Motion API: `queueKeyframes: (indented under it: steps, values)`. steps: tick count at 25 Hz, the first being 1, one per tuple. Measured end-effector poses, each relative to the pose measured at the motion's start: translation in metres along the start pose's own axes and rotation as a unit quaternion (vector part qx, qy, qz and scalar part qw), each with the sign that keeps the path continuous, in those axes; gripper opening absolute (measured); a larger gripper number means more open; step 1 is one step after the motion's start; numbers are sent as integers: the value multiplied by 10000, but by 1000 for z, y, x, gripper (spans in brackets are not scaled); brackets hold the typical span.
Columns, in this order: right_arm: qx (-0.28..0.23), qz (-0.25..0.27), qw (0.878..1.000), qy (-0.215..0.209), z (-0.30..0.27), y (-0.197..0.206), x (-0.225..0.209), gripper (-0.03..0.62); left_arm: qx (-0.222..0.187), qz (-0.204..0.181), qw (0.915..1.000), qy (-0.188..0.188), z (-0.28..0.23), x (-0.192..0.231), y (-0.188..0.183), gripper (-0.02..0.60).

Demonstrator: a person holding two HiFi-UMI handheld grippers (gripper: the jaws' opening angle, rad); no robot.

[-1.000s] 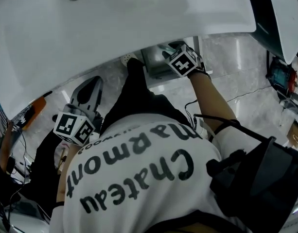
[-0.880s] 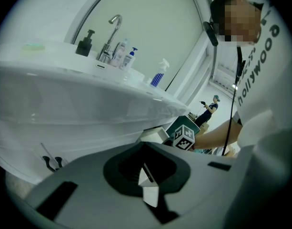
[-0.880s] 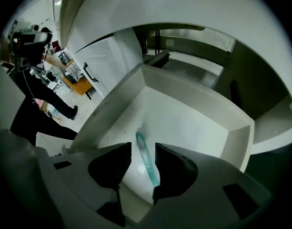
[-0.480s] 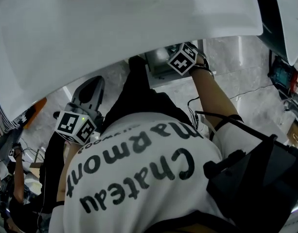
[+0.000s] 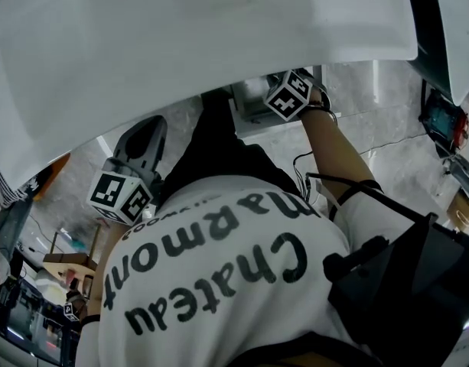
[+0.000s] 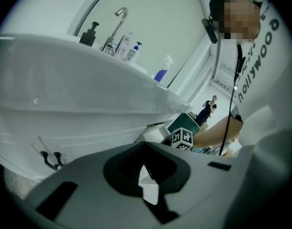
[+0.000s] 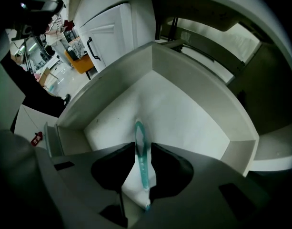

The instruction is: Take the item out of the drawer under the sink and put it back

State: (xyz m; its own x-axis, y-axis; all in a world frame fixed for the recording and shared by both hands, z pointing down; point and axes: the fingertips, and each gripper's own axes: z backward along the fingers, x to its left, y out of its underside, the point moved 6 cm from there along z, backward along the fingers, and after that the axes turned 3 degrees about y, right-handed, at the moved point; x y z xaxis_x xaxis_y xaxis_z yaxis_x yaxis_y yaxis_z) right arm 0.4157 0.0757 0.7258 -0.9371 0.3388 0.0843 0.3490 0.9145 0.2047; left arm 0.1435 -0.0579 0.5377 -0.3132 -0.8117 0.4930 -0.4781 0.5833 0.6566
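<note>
Looks like a bathroom. Big white sink (image 5: 180, 44). On the sink's rim, a tap (image 6: 118, 25), a soap pump (image 6: 90, 34) and small bottles (image 6: 130, 49). Behind the sink, a mirror (image 6: 155, 27). Under the sink, an open white drawer (image 7: 193, 104). Below the sink, shiny grey stone floor (image 5: 387, 121).

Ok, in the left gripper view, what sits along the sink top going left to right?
Black pump dispenser → faucet → bottle with a blue pump → spray bottle with blue stripes.
</note>
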Motion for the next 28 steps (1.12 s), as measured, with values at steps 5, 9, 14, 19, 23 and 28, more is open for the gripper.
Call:
queueKeyframes:
  steps: [5, 9, 14, 19, 23, 28]
  values:
    - [55, -67, 9999, 102, -1, 0, -4, 75, -16, 36, 10000, -6, 3, 2, 3, 8]
    - [-99, -17, 9998, 168, 8, -10, 1, 70, -47, 48, 10000, 11, 11, 4, 6, 8]
    - [-433, -158, 9987, 207, 32, -18, 5, 69, -228, -13, 9997, 53, 16, -5, 2, 8]
    - [-951, -160, 9946, 381, 78, -26, 17, 69, -418, -212, 9988, 141, 33, -27, -5, 8]
    - [-1353, -271, 9892, 498, 89, -28, 10, 69, -500, -235, 9982, 222, 20, -26, -3, 8]
    - [-1788, -508, 9794, 787, 135, -30, 17, 69, -616, -365, 9969, 328, 33, -46, -1, 8]
